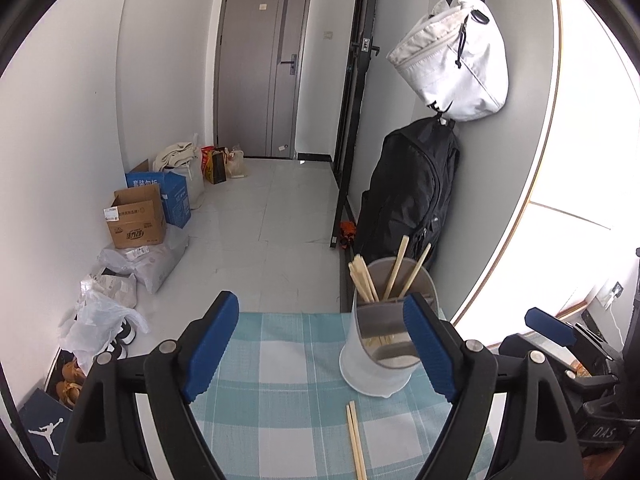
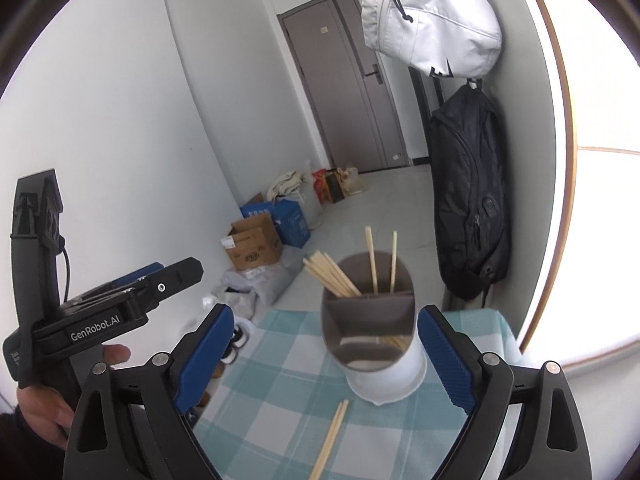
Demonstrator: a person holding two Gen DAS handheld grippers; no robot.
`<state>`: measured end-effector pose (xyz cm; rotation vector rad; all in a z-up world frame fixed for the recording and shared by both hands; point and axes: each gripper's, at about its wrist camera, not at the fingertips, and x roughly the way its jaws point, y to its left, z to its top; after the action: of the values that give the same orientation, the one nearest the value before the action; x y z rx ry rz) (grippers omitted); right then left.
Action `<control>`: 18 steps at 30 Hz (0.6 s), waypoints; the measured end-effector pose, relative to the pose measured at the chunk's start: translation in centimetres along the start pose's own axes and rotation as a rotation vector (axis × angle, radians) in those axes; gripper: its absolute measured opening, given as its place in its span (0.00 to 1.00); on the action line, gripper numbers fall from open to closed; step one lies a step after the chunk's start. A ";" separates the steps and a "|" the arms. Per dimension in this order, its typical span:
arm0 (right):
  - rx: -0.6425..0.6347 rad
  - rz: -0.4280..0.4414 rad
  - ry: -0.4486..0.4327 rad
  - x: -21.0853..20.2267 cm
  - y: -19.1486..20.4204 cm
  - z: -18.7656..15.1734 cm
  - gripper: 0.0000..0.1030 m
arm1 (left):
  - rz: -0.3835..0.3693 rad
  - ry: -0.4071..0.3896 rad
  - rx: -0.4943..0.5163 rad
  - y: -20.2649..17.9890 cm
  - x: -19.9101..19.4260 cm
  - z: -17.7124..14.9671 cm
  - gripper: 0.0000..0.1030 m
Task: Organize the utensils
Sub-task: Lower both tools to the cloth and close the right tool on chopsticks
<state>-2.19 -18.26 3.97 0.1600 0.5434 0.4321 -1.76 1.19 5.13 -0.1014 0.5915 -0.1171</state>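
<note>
A white utensil holder with a grey divided insert stands on the teal checked tablecloth. Several wooden chopsticks stick up out of it. A loose pair of chopsticks lies flat on the cloth just in front of the holder. My left gripper is open with nothing between its blue pads; the holder sits behind its right finger. In the right wrist view the holder and the loose pair lie ahead of my right gripper, which is open and empty. The left gripper shows at the left there.
A black backpack leans on the wall behind the table, with a white bag hanging above it. Cardboard boxes, plastic bags and shoes line the floor at the left. A hand holds the left gripper. A bright window is at the right.
</note>
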 end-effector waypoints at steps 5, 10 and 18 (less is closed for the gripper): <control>0.002 -0.034 0.078 1.1 -0.2 -2.7 0.93 | 0.012 0.020 -0.003 0.1 0.7 -2.5 0.79; 0.029 -0.047 0.157 2.6 -1.1 -4.9 0.93 | 0.028 0.067 -0.002 0.3 2.1 -4.7 0.79; 0.084 -0.073 0.307 5.9 -2.5 -7.8 0.88 | 0.043 0.131 -0.034 2.4 4.2 -6.7 0.79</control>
<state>-0.86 -17.69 -6.01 0.1545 0.8670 0.3649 -1.84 2.59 -2.99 -0.1146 0.7258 -0.0721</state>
